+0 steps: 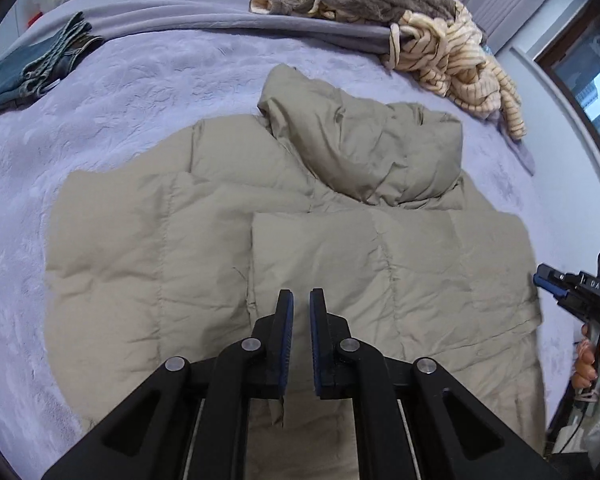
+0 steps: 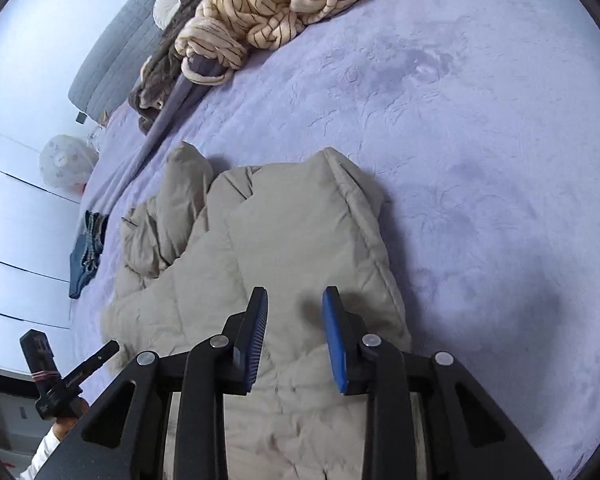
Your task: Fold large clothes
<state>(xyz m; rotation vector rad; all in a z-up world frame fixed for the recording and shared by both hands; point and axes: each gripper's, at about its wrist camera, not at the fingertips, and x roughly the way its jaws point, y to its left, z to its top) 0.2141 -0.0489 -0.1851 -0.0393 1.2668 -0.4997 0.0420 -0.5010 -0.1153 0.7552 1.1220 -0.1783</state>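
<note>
Done: beige puffer jacket (image 1: 284,248) lay on bed (image 1: 148,92), one side folded inward.
Left: remaining folds.
Left tongs (image 1: 301,300): nearly closed, empty.
Right tongs (image 2: 296,300): open, empty.

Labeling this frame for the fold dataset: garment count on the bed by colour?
Beige puffer jacket: 1
Cream striped garment: 1
Brown fuzzy garment: 1
Dark blue jeans: 1
Total: 4, all lying on the lavender bedspread.
</note>
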